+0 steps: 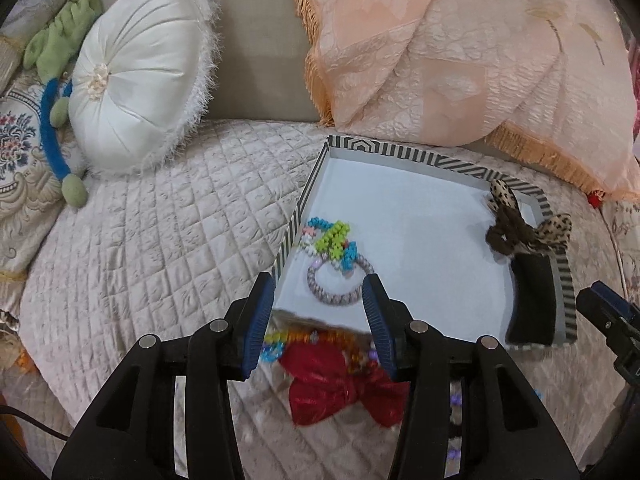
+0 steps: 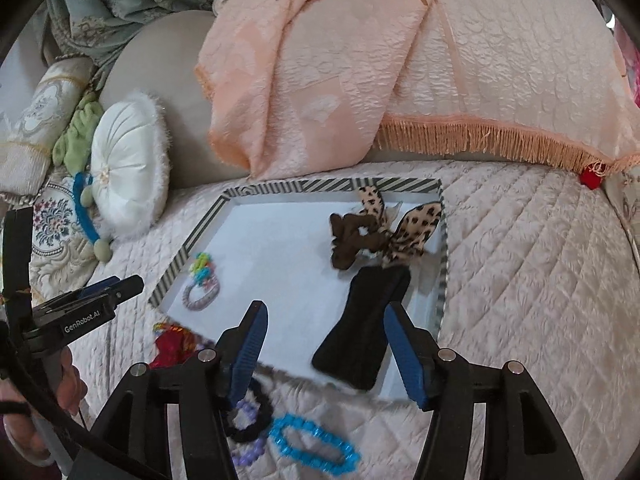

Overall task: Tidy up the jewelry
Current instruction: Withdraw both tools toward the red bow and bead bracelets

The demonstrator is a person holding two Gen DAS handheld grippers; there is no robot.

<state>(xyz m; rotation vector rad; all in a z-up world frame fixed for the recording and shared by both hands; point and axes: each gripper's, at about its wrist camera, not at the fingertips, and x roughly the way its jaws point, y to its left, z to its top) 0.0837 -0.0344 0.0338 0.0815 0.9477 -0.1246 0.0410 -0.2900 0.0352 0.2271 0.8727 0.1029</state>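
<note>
A shallow tray with a striped rim (image 1: 408, 155) (image 2: 260, 190) lies on the quilted bed. In it are a colourful bead bracelet (image 1: 332, 240) (image 2: 202, 266), a grey braided bracelet (image 1: 340, 286) (image 2: 200, 296), a brown scrunchie with a leopard bow (image 1: 516, 234) (image 2: 352, 244) and a black hair piece (image 1: 532, 300) (image 2: 364, 324). My left gripper (image 1: 320, 312) hangs open above the tray's near left corner, holding nothing. My right gripper (image 2: 326, 344) is open above the near right part, with the black hair piece lying below it. A red bow (image 1: 344, 388) (image 2: 172, 346) and orange beads (image 1: 304, 338) lie outside the tray.
On the quilt before the tray lie a blue bead bracelet (image 2: 312, 444), a purple bead bracelet (image 2: 244, 432) and a black scrunchie (image 2: 256, 412). A round white cushion (image 1: 140, 80) sits at the left and a peach fringed cover (image 1: 460, 48) behind. A hand (image 2: 68, 380) holds the left gripper.
</note>
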